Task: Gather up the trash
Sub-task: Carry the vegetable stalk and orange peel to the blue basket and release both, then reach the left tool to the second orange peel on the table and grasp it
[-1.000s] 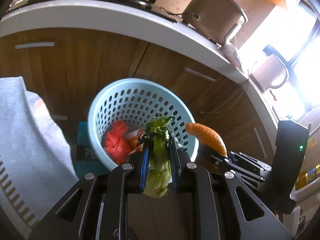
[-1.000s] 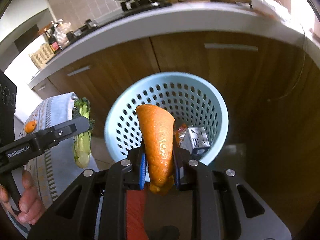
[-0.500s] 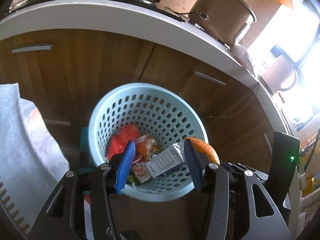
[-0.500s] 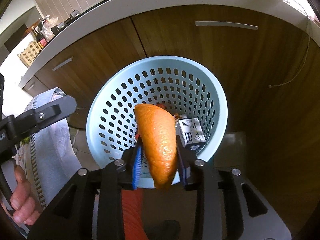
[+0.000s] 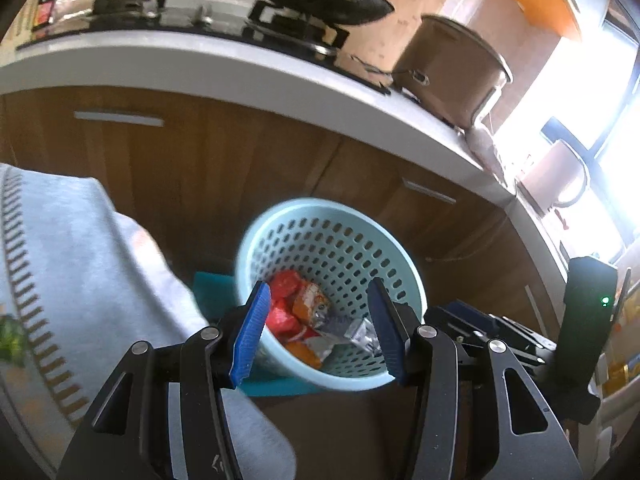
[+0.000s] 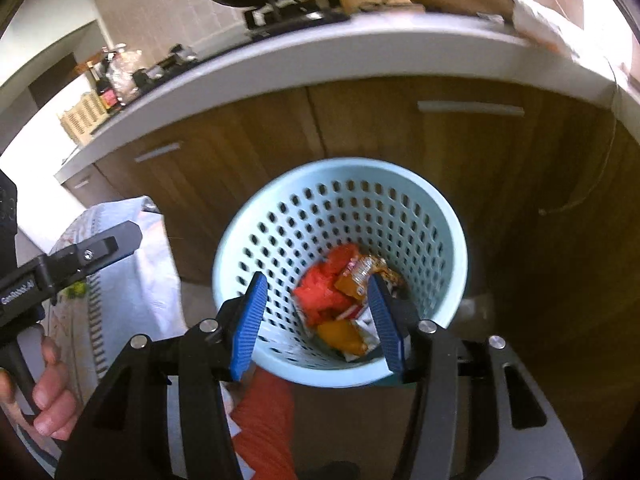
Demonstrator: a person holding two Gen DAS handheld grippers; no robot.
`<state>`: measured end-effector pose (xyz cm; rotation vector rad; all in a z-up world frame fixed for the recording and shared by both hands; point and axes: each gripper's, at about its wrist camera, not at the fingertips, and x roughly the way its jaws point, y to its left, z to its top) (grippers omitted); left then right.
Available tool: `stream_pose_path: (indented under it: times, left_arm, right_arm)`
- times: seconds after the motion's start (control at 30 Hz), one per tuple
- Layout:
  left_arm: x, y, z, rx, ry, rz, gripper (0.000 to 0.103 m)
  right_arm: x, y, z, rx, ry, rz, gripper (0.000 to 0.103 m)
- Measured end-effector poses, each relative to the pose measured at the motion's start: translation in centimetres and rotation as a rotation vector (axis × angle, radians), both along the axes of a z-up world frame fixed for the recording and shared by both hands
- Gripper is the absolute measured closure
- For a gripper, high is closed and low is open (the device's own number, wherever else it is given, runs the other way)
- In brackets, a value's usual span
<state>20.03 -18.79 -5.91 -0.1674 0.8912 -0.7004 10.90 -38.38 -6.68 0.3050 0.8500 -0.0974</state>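
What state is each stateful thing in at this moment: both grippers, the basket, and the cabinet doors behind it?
left gripper: open, empty.
right gripper: open, empty.
blue basket: upright on the floor, partly filled.
red wrapper: lying in the basket.
orange peel: lying in the basket, near the front.
cabinet doors: shut.

The basket (image 6: pixel 448 240) was pale blue, pierced with rows of holes. Inside lay red wrappers (image 6: pixel 324 296), an orange peel (image 6: pixel 340 334) and a silver packet (image 5: pixel 356 330). Each gripper (image 5: pixel 316 332) (image 6: pixel 320 324) was black with blue pads. The cabinets (image 6: pixel 460 148) were brown wood; the cloth (image 5: pixel 80 248) was grey-white.
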Motion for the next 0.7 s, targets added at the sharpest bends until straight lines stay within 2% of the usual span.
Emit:
stream_pose_path:
  times: [0.17,0.3,0.53,0.63,0.7]
  left_arm:
    - [-0.4,4.7,1.9,-0.03,-0.04,0.068,0.054]
    - [-0.6,9.9,3.7,-0.018,-0.095,0.165,0.054]
    - [-0.4,19.5,5.4,0.027,-0.145,0.352,0.054]
    - [-0.1,23.5,5.3,0.039,-0.15,0.433,0.043]
    - [0.2,25.7,5.0,0.056,-0.156,0.478,0.04]
  right_arm:
    - [0.3,3.8,2.9,-0.029,-0.063,0.079,0.054]
    - [1.1,8.6,5.1,-0.061,-0.113,0.177,0.054]
    - [3.1,16.8,5.9,-0.091,-0.128,0.33,0.054]
    - [3.9,20.2,5.6,-0.112,-0.116,0.394,0.054]
    - [4.4,22.3,5.2,-0.12,-0.103,0.439,0.054]
